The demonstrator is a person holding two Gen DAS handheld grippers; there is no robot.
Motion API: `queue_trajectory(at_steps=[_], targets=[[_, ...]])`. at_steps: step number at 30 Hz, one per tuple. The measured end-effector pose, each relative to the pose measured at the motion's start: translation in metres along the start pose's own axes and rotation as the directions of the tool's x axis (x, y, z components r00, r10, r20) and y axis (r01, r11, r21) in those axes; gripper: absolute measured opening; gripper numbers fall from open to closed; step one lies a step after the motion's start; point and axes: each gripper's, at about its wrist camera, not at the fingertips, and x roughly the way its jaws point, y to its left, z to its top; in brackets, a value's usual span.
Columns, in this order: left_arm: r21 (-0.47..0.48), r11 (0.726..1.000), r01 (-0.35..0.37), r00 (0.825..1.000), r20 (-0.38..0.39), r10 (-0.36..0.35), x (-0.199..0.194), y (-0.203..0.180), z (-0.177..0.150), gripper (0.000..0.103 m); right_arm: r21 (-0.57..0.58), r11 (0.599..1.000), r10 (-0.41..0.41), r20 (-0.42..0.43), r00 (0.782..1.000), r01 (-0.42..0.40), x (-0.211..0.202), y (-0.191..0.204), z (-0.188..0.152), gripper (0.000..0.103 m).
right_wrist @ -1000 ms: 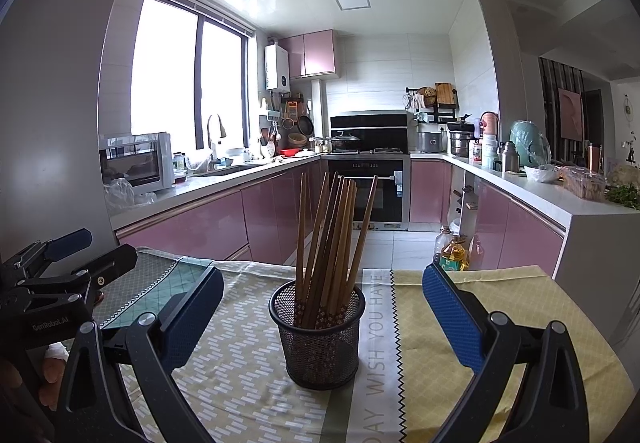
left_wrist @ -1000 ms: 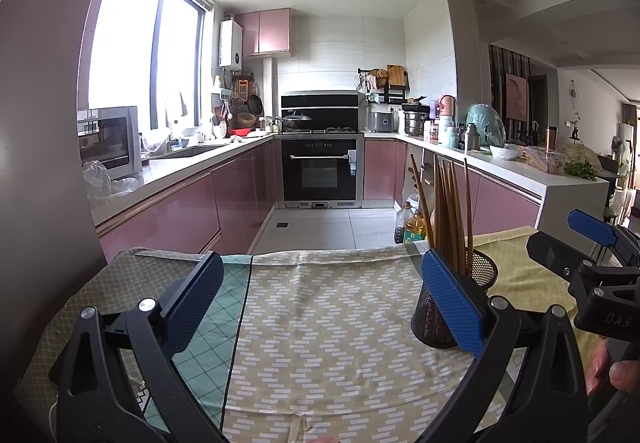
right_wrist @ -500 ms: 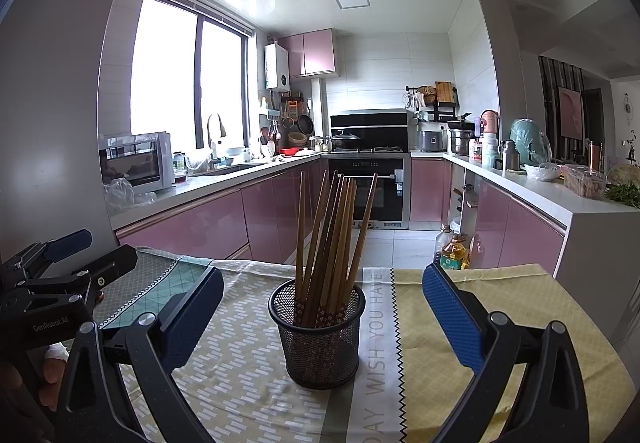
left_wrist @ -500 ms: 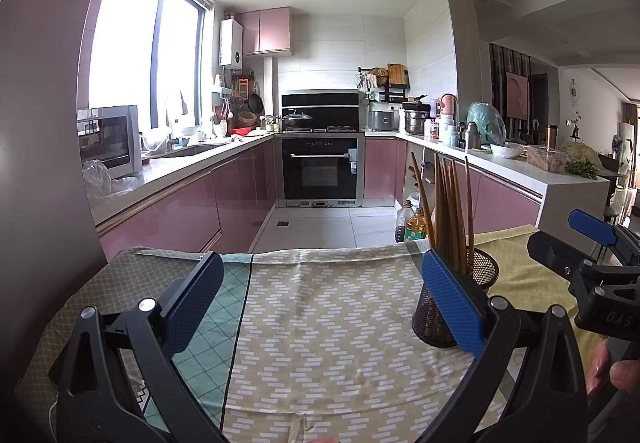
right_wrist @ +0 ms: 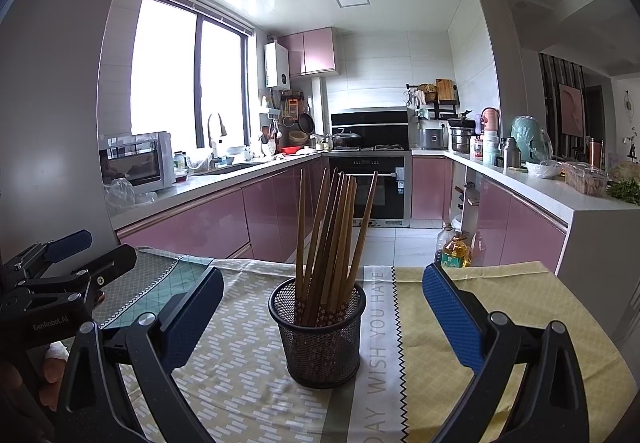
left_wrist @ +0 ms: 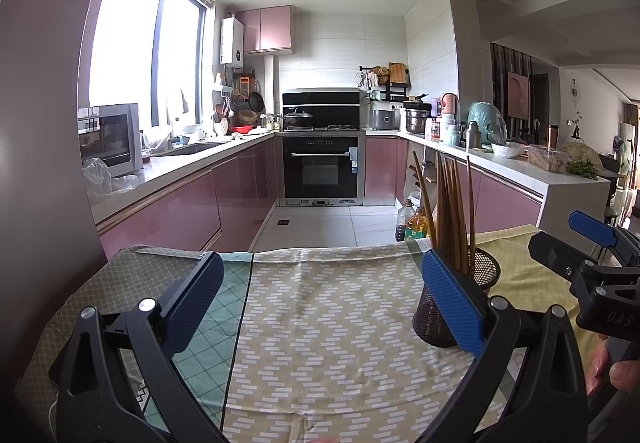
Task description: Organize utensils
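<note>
Left tongs (left_wrist: pixel 324 307) hang with their blue pads wide apart over the patterned cloth (left_wrist: pixel 340 323) on the desk (left_wrist: pixel 72 307), nothing between them. In this left wrist view, the black mesh cup (left_wrist: pixel 486 269) stands to the right, partly hidden behind the right-hand pad (left_wrist: pixel 452 303). Brown chopsticks (left_wrist: pixel 450 211) rise out of it, fanned a little at their tips. Farther right, the right tongs (left_wrist: pixel 568 239) show from the side, held over the yellow part of the cloth; from here their spread is hard to judge. Beyond the desk lie pink kitchen cabinets (left_wrist: pixel 172 211) and a black oven (left_wrist: pixel 323 167) at the far wall.

In the right wrist view, the right tongs (right_wrist: pixel 322 317) also stand wide apart, one pad on each side of the mesh cup (right_wrist: pixel 320 339) without touching it. The cup sits upright on the cloth (right_wrist: pixel 240 375), just left of a pale strip with printed letters (right_wrist: pixel 378 331). The chopsticks (right_wrist: pixel 332 235) stand bundled inside, leaning slightly, thin ends up. At the left edge the left tongs (right_wrist: pixel 92 249) reach in over the green part of the cloth. Oil bottles (right_wrist: pixel 454 247) stand on the floor past the far side of the desk.
</note>
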Motion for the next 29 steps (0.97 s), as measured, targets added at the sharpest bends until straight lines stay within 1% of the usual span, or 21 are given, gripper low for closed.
queue_trajectory(at_steps=[13,23,24,27,28,29], targets=[[-0.006,1.0,-0.012,1.0,-0.007,0.012,0.001,0.001,-0.003,0.098,0.0,1.0,0.004,-0.006,1.0,-0.004,0.0,0.0,0.0,0.096],[0.025,0.999,-0.037,0.999,-0.012,0.037,0.0,-0.004,-0.003,0.098,0.0,1.0,-0.005,-0.025,1.0,0.005,0.003,-0.006,-0.002,0.096],[0.024,0.999,-0.034,0.999,-0.019,0.035,0.002,-0.004,-0.003,0.098,-0.003,1.0,-0.01,-0.033,0.999,0.01,0.004,-0.008,-0.003,0.096],[0.015,0.999,-0.031,0.998,-0.055,0.032,0.009,-0.001,-0.006,0.098,0.009,1.0,-0.026,-0.093,0.995,0.027,0.012,-0.026,-0.011,0.096],[0.012,0.999,-0.032,0.997,-0.069,0.033,0.012,0.002,-0.007,0.098,0.029,0.999,-0.037,-0.136,0.99,0.041,0.018,-0.039,-0.016,0.096],[0.008,0.999,-0.036,0.996,-0.081,0.036,0.014,0.005,-0.009,0.098,0.042,0.996,-0.07,-0.187,0.98,0.079,0.025,-0.053,-0.021,0.096]])
